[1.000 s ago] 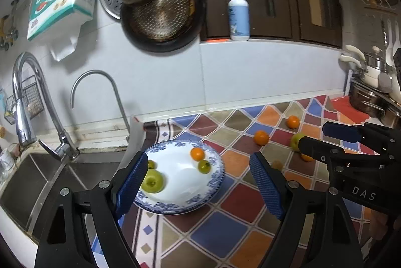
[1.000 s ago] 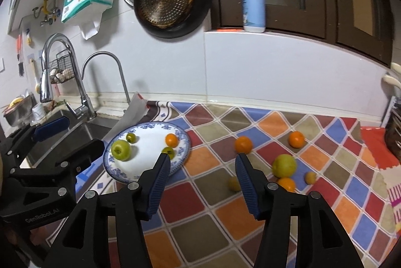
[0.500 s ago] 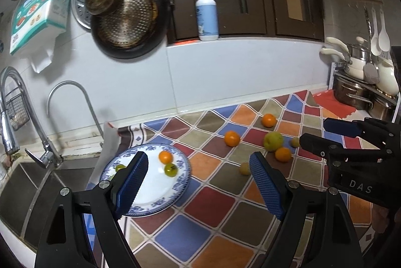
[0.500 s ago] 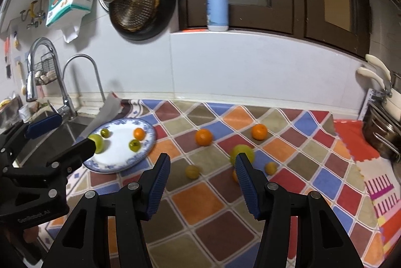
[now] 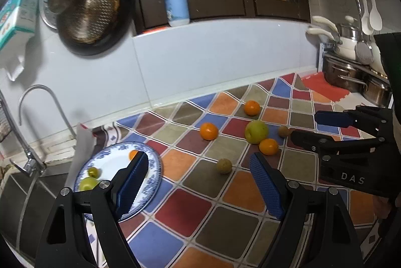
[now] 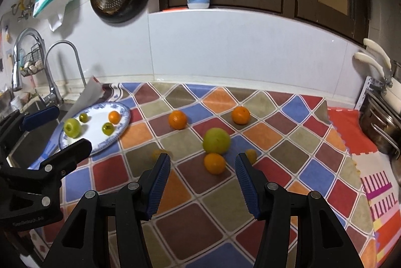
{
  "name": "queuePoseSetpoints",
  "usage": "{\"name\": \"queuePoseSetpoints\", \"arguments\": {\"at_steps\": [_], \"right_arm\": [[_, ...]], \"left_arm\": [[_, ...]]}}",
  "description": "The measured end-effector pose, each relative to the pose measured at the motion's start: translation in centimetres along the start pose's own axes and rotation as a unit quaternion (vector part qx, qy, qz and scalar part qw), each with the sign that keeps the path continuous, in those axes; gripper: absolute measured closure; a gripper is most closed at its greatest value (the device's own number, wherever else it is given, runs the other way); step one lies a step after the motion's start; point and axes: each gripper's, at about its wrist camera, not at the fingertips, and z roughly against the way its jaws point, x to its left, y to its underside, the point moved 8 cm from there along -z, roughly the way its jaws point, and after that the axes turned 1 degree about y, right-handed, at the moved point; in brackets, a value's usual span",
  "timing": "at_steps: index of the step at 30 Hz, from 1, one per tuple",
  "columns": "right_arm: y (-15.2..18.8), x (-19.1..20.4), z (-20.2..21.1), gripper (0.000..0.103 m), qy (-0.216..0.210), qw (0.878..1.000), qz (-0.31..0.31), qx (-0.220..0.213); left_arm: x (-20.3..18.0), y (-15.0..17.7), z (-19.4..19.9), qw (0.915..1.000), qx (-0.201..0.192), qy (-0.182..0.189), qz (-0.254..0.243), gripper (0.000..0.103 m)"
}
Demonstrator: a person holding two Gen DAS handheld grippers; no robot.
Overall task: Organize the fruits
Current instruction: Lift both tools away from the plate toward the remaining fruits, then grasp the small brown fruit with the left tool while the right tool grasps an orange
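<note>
1. The plate [image 6: 125, 117], blue and white, is placed at the left of the patterned cloth [image 6: 225, 205], beside the sink [image 5: 20, 192].
2. Four fruits are already counted on it in the right wrist view: a green apple [image 6: 72, 127], two small green fruits [image 6: 83, 117] [image 6: 107, 128] and a small orange [image 6: 114, 117].
3. Six fruits are left on the cloth: two oranges [image 6: 177, 119] [image 6: 240, 115] at the back, a big green apple [image 6: 216, 140], a small orange [image 6: 214, 163] just in front of it, and two small brownish fruits [image 5: 224, 165] [image 5: 283, 130].
4. The task is therefore judged less than half done.
5. The left gripper [image 5: 198, 175] is held wide open and empty, above the cloth near the plate.
6. The right gripper [image 6: 203, 175] is also wide open and empty; the small orange is seen between its fingers, but it is not yet touched.
7. This orange is probably the next fruit to be taken to the plate.
</note>
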Motion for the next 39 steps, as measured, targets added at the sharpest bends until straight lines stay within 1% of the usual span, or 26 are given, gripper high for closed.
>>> {"name": "queuePoseSetpoints", "arguments": {"at_steps": [6,13,20,26,28,33,37,38,39], "right_arm": [[0.6,-0.9,-2.5,0.048,-0.004,1.0,0.002,0.02],[1.6,-1.5,-5.8,0.048,-0.007,0.999,-0.001,0.051],[2.2,-2.0,-8.5,0.049,-0.015,0.997,-0.012,0.077],[2.5,-2.1,-10.3,0.049,-0.021,0.996,-0.014,0.089],[2.6,-2.1,-10.9,0.053,-0.022,0.995,-0.015,0.093],[2.5,-1.9,-11.9,0.054,-0.029,0.995,-0.011,0.098],[2.7,-1.8,-12.5,0.061,-0.032,0.994,-0.008,0.105],[2.8,-1.8,-12.6,0.061,-0.033,0.994,-0.009,0.106],[2.8,-1.7,-12.7,0.064,-0.033,0.994,-0.009,0.106]], "left_arm": [[-0.8,0.6,-3.1,0.9996,0.023,0.015,-0.012,0.021],[-1.3,1.7,-6.8,0.9978,0.054,0.034,-0.018,0.025],[-1.9,2.4,-9.7,0.9951,0.078,0.056,-0.022,0.031],[-2.5,3.3,-11.8,0.9915,0.102,0.078,-0.019,0.042],[-2.6,3.5,-12.4,0.9902,0.111,0.083,-0.016,0.045],[-2.9,3.9,-13.6,0.9873,0.126,0.097,-0.009,0.054],[-3.1,4.2,-14.1,0.985,0.135,0.108,-0.005,0.067],[-3.1,4.3,-14.2,0.9845,0.137,0.109,-0.005,0.067],[-3.2,4.3,-14.3,0.984,0.139,0.111,-0.004,0.07]]}}
